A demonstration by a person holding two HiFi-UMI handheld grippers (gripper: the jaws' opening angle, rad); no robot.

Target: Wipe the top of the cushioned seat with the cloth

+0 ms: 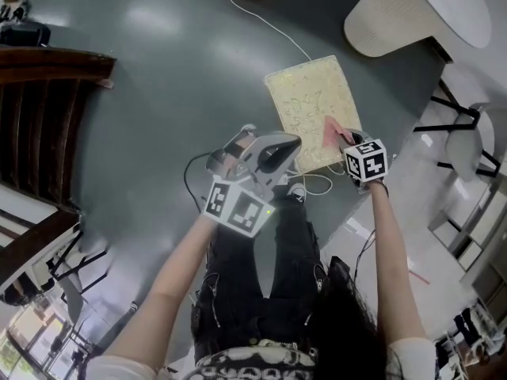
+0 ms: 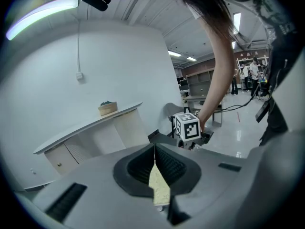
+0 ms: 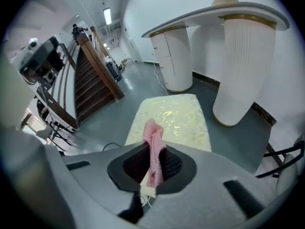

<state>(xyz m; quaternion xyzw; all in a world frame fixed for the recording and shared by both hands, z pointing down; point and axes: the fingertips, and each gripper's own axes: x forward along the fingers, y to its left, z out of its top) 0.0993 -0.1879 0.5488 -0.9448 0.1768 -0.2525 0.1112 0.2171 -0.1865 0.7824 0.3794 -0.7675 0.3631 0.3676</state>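
Right gripper view: right gripper point(image 3: 153, 144) was clamped on cloth point(image 3: 152, 137) at near end of cushioned seat point(image 3: 178, 116), whose long axis ran ahead; left gripper point(image 2: 154, 151) was closed, beside seat.

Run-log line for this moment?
left gripper shut | right gripper shut on crumpled pink cloth | cloth over pale-yellow patterned cushioned seat

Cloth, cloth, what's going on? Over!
Right gripper shut on pink cloth, over cushioned seat, near edge. Left gripper shut, empty. White cable on floor beside seat.
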